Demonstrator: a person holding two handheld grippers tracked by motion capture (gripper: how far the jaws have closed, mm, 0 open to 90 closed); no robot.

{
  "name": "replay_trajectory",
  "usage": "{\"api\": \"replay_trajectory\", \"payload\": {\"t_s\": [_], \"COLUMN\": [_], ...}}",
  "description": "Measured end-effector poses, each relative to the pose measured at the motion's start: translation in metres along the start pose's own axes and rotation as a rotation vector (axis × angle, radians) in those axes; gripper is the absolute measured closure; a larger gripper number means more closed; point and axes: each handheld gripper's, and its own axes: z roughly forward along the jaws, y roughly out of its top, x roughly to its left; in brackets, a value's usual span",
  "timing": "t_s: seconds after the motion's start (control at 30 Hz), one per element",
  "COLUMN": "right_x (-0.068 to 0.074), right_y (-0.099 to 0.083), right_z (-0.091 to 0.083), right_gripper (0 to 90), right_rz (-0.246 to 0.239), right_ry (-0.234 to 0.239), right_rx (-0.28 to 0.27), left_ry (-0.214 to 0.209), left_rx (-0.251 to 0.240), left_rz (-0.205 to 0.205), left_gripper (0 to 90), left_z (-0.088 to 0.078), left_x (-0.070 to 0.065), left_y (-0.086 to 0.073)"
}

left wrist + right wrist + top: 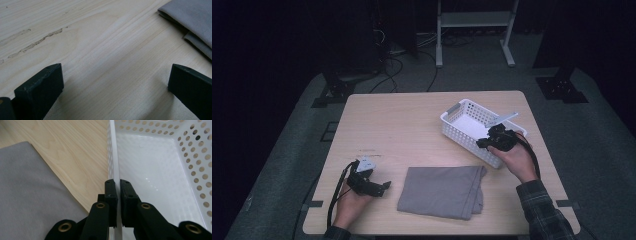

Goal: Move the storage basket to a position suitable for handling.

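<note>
over on the left, the left gripper [379,188] sits low on the surface [402,130], jaws released and spread wide with nothing but bare wood between them; in the left gripper view the cloth's [192,20] folded edge lies just off to the upper right. moving along, the grey cloth [443,191] lies flat near the front edge, between the two hands, its long axis running left to right. now to the right: the right gripper [483,143] has its jaws clenched on the near wall of the white basket [457,111], and the right gripper view makes it plain, the thin rim [115,157] pinched between the two black pads, one inside the basket, one outside. the basket looks empty, standing slantwise toward the back right, just beyond the cloth's right end. here's the relation that counts, to my eye: the basket's near long side faces the cloth, so a pull along the surface toward the cloth would close that gap. the right hand holds the basket; the left, free, is the nearer one to the cloth's left edge.
</note>
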Motion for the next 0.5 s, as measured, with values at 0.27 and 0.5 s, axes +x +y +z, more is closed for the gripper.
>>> {"api": "replay_trajectory", "payload": {"t_s": [0.27, 0.5], "right_x": [-0.006, -0.005], "right_y": [-0.020, -0.037], "right_z": [-0.015, -0.026], "right_gripper": [84.4, 84.4], "right_rz": [0.023, 0.033], "right_ry": [-0.030, -0.045], "right_rx": [0.003, 0.002], "left_ry": [0.000, 0.000], "left_rx": [0.003, 0.001], "left_rz": [0.003, 0.002], "left_gripper": [0.0, 0.0], "left_z": [0.000, 0.000], "left_x": [0.000, 0.000], "left_y": [0.000, 0.000]}}
